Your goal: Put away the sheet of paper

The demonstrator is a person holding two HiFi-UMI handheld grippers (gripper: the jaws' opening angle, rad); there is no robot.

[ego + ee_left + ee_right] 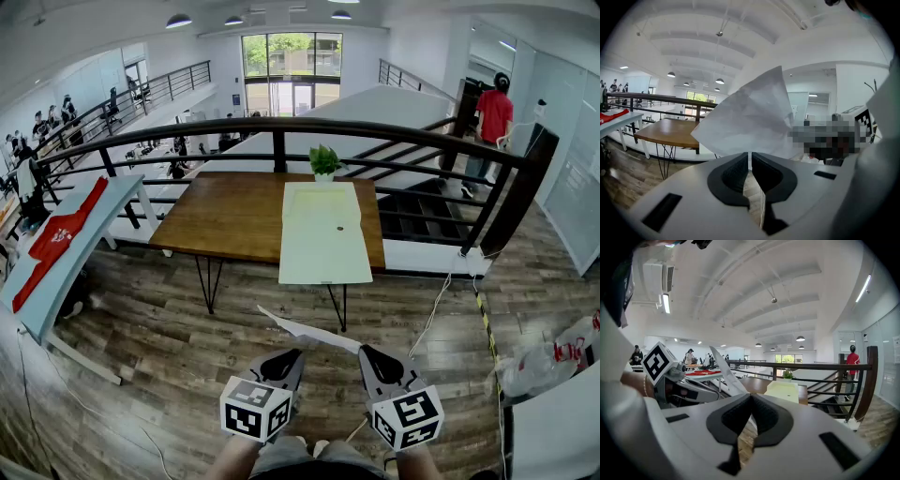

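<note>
While the sheet of paper [309, 330] hangs in the air above the floor, its long axis runs crosswise between the tongs. The left gripper [286, 361] and the right gripper [372, 358] each pinch one edge of it. The wooden table [234, 216] lies straight ahead, well apart, so I think both hands must travel forward together.

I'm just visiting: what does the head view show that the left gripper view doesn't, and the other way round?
Only the head view: both tools from above, the left tool and right tool, plus the plant and pale mat on the table.
Only the left gripper view: up close, that tool's jaws shut on the edge of the paper, its creased face fanning upward.
Both: the paper, the table and the railing.
</note>
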